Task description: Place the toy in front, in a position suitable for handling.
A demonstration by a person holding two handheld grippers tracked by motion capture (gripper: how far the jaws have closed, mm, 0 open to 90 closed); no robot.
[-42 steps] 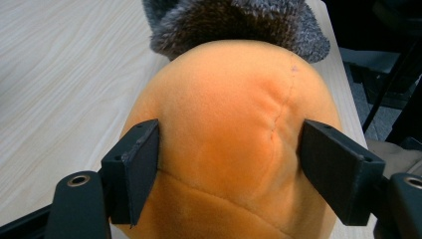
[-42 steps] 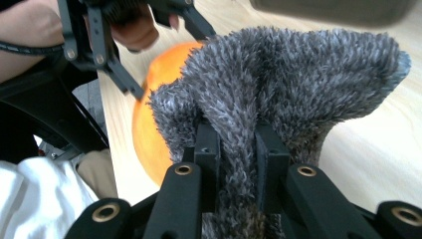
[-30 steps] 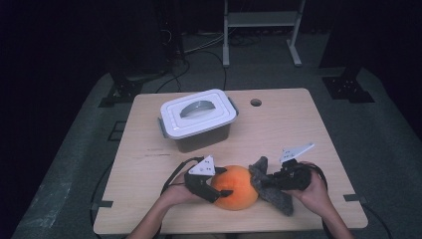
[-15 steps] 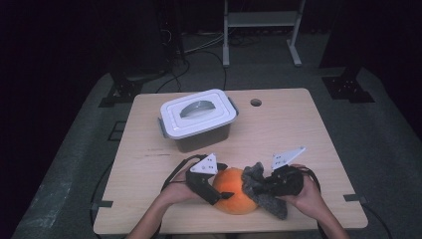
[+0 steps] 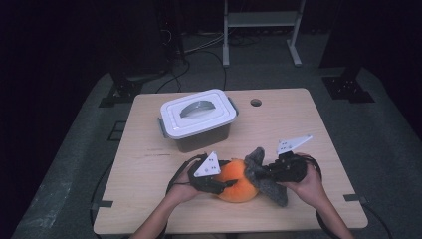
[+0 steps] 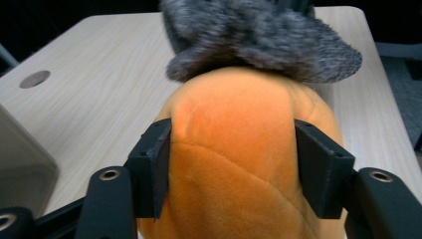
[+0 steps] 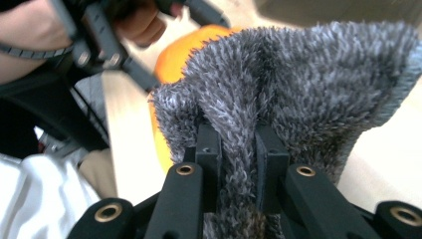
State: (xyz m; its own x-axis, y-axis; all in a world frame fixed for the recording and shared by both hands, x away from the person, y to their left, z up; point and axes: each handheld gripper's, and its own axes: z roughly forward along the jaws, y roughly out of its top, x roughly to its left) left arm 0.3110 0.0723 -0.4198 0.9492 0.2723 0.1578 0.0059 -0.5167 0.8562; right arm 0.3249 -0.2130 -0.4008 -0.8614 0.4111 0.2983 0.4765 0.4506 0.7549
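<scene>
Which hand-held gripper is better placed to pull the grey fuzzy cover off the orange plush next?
The right hand-held gripper: its jaws pinch a fold of the grey cover. The left hand-held gripper has just closed on the orange plush, anchoring it.

Dim surroundings, lit tabletop (right gripper view's edges blurred)

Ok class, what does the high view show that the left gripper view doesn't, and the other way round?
The high view adds the box's white lid, the left hand, the right hand, and the right gripper shut on the grey fur. The left gripper view adds the left gripper close up: its fingers, which have just been closing, press into the plush. Both show the plush, the grey fur over it, the table and its hole.
</scene>
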